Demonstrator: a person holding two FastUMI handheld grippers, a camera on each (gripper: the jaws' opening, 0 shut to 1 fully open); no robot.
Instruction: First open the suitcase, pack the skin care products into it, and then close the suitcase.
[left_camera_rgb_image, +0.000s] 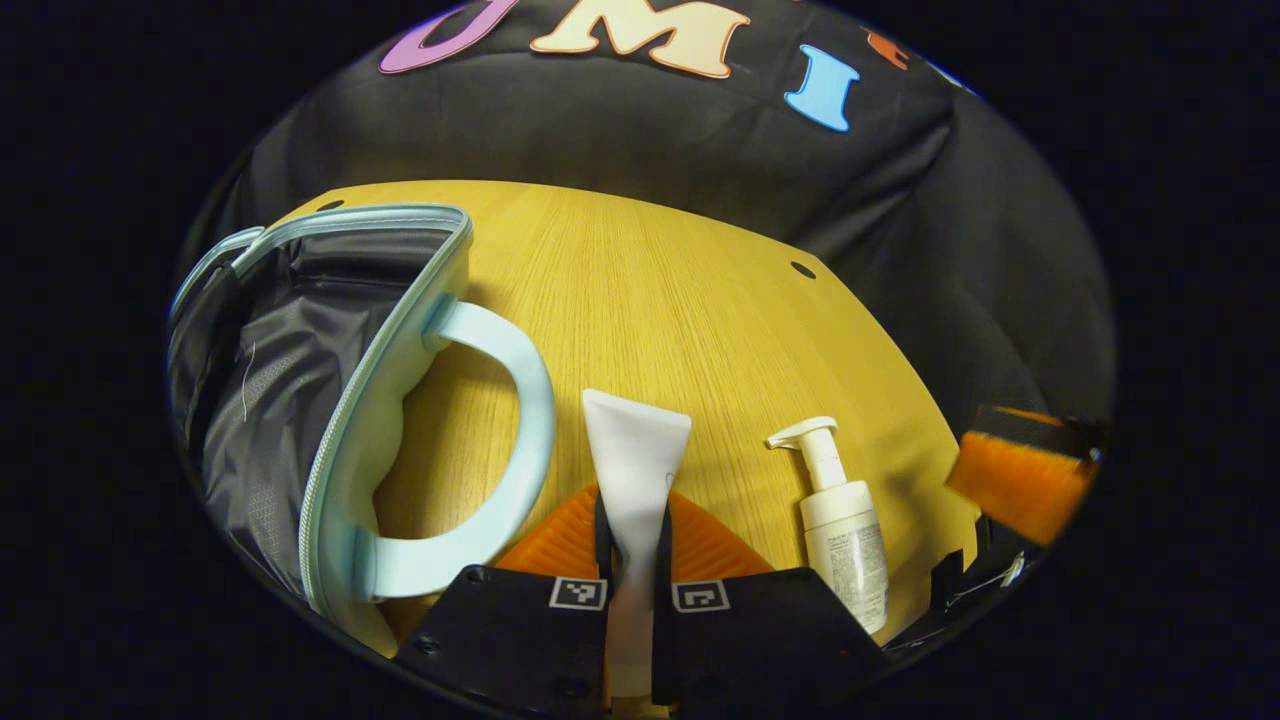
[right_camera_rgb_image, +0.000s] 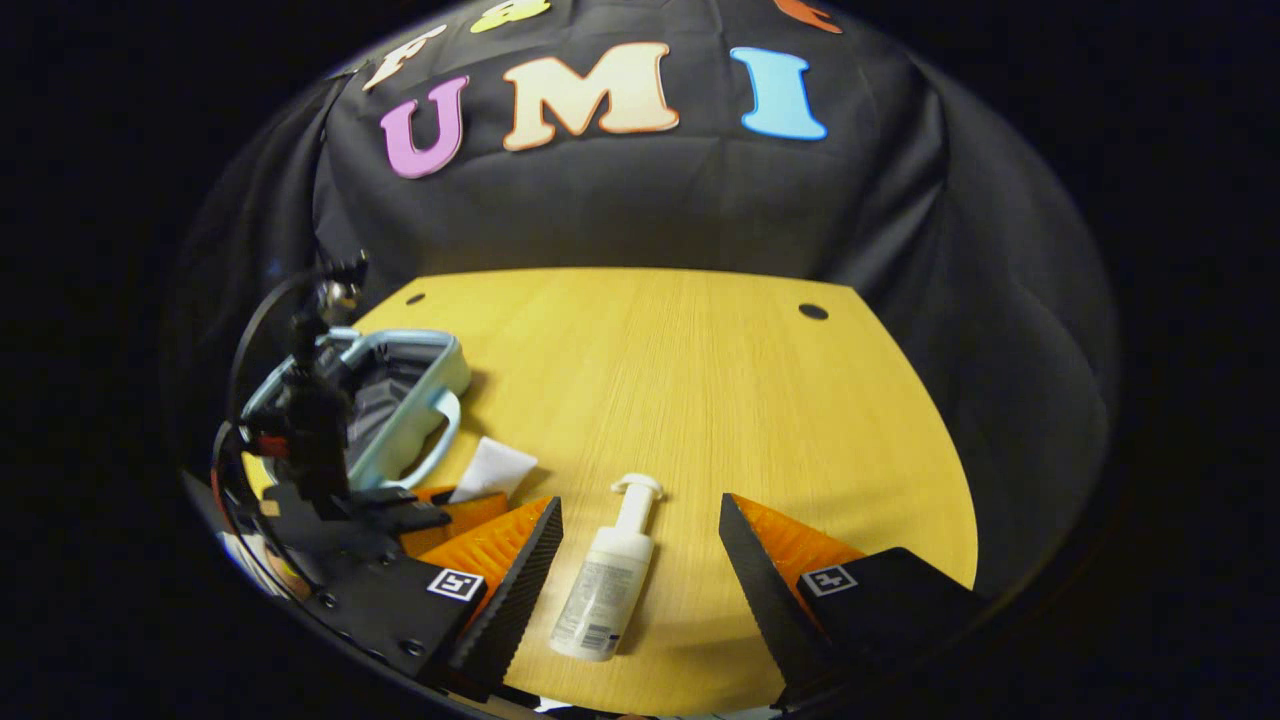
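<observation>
On the yellow wooden table (left_camera_rgb_image: 700, 320) in the left gripper view, the left gripper (left_camera_rgb_image: 632, 560) is closed on a white tube (left_camera_rgb_image: 636, 450), both fingers pressing its lower part; the tube's long axis runs straight away from the camera, its flat crimped end pointing toward the far edge of the table. Just to the left lies the open pale blue suitcase (left_camera_rgb_image: 390, 420), its dark lining exposed and its curved handle (left_camera_rgb_image: 500, 440) arching toward the tube, close beside it. To the right, a white pump bottle (left_camera_rgb_image: 845, 530) lies on the table, its pump head pointing away and slightly left. Beyond it, at the right edge, one finger of the right gripper (left_camera_rgb_image: 1020, 480) shows, blurred. In the right gripper view, the right gripper (right_camera_rgb_image: 640, 560) is spread wide with nothing between its fingers but the pump bottle (right_camera_rgb_image: 605, 590), which lies flat on the table (right_camera_rgb_image: 700, 380), untouched, long axis nearly along the view, pump head toward the far side. To the left, the left gripper (right_camera_rgb_image: 440, 515) holds the tube (right_camera_rgb_image: 495, 468), whose flat end points up and right, with the suitcase (right_camera_rgb_image: 400, 390) just behind it.
</observation>
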